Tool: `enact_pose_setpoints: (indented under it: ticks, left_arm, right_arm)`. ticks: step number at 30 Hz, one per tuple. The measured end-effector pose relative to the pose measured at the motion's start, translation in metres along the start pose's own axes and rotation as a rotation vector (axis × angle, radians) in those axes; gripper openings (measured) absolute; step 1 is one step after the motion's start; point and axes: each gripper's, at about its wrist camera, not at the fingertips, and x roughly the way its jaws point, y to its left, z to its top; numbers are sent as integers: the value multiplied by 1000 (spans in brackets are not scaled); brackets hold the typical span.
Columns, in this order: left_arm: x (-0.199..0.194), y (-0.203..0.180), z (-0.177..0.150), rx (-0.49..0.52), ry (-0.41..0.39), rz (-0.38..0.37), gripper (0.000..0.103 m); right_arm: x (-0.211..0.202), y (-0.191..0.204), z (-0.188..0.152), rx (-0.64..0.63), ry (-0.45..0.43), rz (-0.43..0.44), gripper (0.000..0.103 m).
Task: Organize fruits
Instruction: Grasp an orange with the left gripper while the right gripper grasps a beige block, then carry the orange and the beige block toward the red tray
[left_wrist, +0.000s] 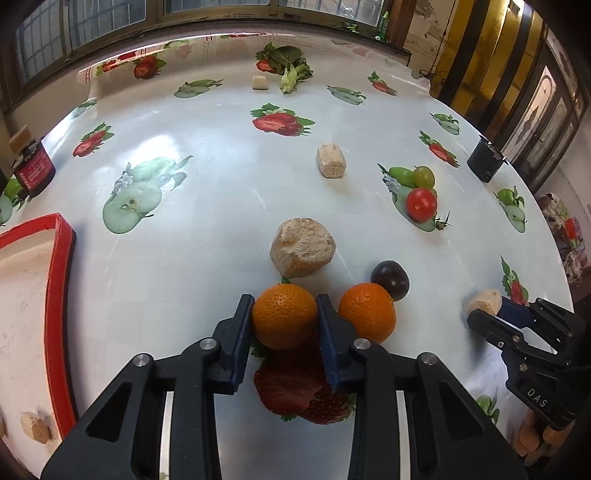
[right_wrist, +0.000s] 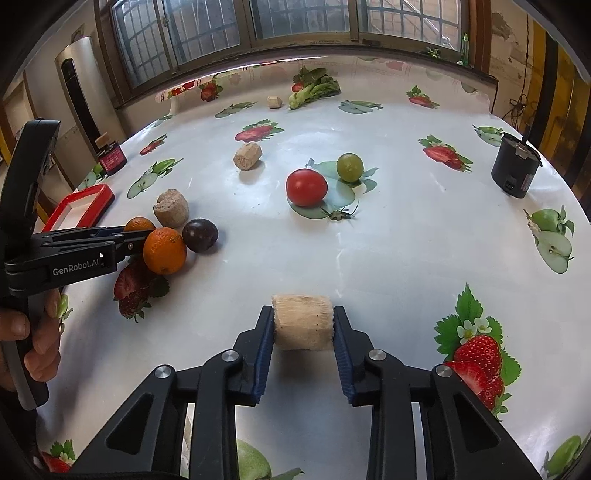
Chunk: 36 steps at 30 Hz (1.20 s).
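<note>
My left gripper (left_wrist: 285, 300) is shut on a small orange (left_wrist: 284, 321), its blue pads pressed on both sides, low over the fruit-print tablecloth (left_wrist: 207, 206). A second orange (left_wrist: 367, 317) sits just right of it, touching a dark plum (left_wrist: 390, 279). My right gripper (right_wrist: 303, 314) is shut on a beige cork-like cylinder (right_wrist: 303, 325) that rests on the cloth. The right wrist view shows the left gripper (right_wrist: 147, 236) from the side, with the held orange (right_wrist: 138, 222) partly hidden behind its fingers. A red tomato (right_wrist: 306, 187) and a green fruit (right_wrist: 349, 167) lie farther back.
A red-rimmed tray (left_wrist: 59, 295) lies at the left. Beige chunks (left_wrist: 303, 253) (left_wrist: 331, 160) stand beyond the oranges. A black cylinder (right_wrist: 515, 170) is at the right, a dark red jar (right_wrist: 112, 158) at the far left, leafy greens (right_wrist: 314, 88) near the back edge.
</note>
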Motion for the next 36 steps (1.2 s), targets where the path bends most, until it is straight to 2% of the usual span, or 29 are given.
enact_pose_setpoints:
  ticks: [7, 21, 36]
  left_arm:
    - [-35, 14, -14, -48, -51, 14, 30]
    - [-104, 53, -49, -132, -148, 95, 31]
    - [-139, 96, -75, -212, -206, 171, 31]
  right_arm:
    - [-20, 10, 2, -2, -36, 46, 31]
    - [-46, 67, 14, -84, -87, 157, 31]
    - [-55, 125, 23, -176, -101, 222, 31]
